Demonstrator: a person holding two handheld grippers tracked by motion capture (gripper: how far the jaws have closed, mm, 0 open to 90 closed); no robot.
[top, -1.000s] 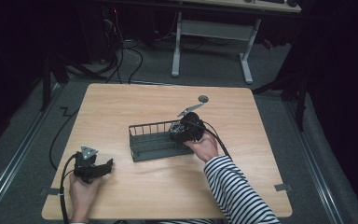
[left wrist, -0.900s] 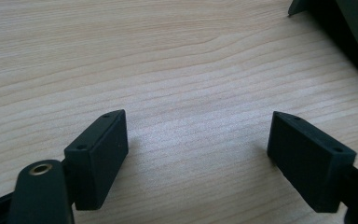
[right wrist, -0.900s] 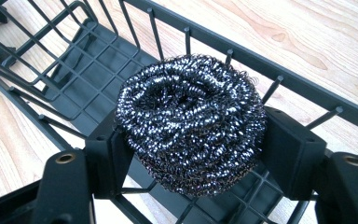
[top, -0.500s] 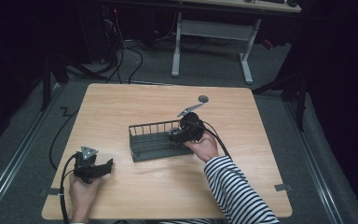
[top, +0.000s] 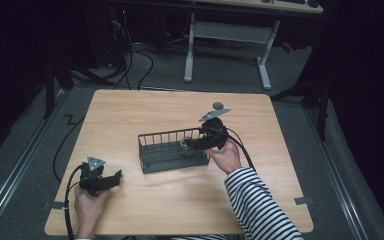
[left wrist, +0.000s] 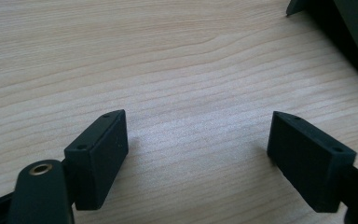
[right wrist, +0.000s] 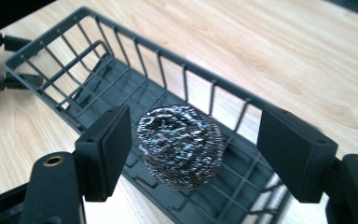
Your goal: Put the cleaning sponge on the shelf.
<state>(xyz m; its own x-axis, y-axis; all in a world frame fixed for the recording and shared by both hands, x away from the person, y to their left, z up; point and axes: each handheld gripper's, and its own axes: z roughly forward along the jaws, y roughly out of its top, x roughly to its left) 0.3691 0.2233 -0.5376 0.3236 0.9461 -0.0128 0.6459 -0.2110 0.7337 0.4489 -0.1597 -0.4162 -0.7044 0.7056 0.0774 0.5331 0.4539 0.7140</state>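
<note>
A dark grey wire basket (top: 152, 167) stands at the middle of the wooden table (top: 145, 110). A steel wool scourer (right wrist: 179, 144) sits inside its right end, above the basket's floor (right wrist: 98, 70). My right gripper (right wrist: 196, 140) is open around it, one jaw on each side and a gap at the right jaw. From above, the right gripper (top: 189, 145) reaches into the basket from the right, and the scourer (top: 184, 145) shows as a small grey spot at its tips. My left gripper (top: 114, 178) rests open at the table's front left, over bare wood (left wrist: 198, 140).
A small grey disc (top: 218, 105) lies on the table behind the right gripper. A corner of the basket (left wrist: 349, 32) shows at the top right of the left gripper view. Cables trail off the left edge of the table, and a desk frame (top: 227, 35) stands beyond.
My right gripper has shifted slightly left and down into the basket's right end. The left gripper has stayed in place.
</note>
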